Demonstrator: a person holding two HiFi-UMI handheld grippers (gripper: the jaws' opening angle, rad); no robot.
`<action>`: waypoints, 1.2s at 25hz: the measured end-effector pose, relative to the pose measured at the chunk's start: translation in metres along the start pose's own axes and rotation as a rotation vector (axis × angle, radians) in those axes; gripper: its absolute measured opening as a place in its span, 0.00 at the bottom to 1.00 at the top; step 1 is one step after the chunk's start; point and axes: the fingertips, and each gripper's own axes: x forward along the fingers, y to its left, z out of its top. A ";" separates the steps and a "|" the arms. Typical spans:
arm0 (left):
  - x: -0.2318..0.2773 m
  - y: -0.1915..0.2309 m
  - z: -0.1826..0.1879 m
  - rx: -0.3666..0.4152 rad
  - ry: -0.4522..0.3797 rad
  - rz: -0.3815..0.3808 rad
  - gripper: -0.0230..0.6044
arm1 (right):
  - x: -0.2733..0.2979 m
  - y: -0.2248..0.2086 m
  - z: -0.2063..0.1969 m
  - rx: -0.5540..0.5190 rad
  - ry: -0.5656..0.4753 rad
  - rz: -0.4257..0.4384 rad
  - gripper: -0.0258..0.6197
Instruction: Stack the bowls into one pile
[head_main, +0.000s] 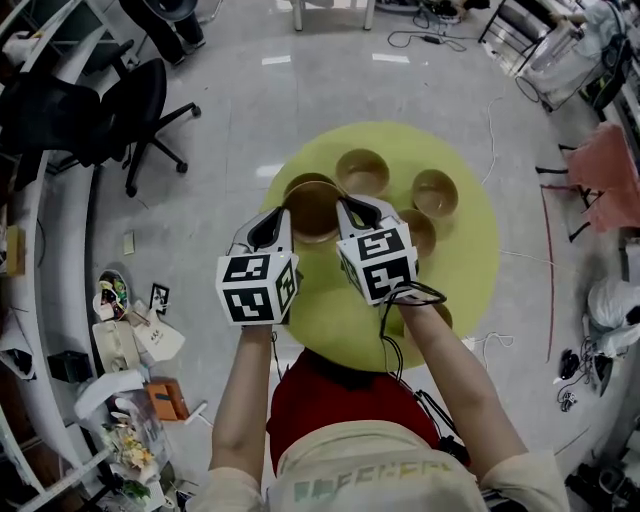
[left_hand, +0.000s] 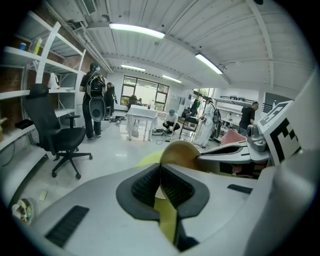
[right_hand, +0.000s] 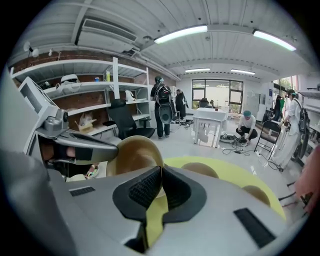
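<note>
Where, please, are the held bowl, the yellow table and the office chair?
held bowl (head_main: 315, 211), head view, inner wall
yellow table (head_main: 470, 262), head view, bare top
office chair (head_main: 135, 98), head view, seat

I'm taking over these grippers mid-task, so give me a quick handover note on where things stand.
The left gripper is shut on the rim of a bowl. The right gripper is shut on that bowl's opposite rim.
The bowl hangs over the yellow table, overlapping a second bowl behind it. Sitting singly: a back bowl, a far-right bowl, a near bowl beside the right gripper.
Done: no pile visible. Left: seat the held bowl in another, then add the rest.
</note>
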 end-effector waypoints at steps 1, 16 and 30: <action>0.004 0.001 -0.001 -0.002 0.004 -0.004 0.08 | 0.003 -0.002 -0.001 0.003 0.003 -0.004 0.11; 0.038 0.018 -0.011 -0.011 0.073 -0.045 0.08 | 0.038 -0.012 -0.016 0.050 0.079 -0.050 0.11; 0.062 0.029 -0.028 -0.010 0.133 -0.067 0.08 | 0.064 -0.016 -0.036 0.038 0.155 -0.087 0.11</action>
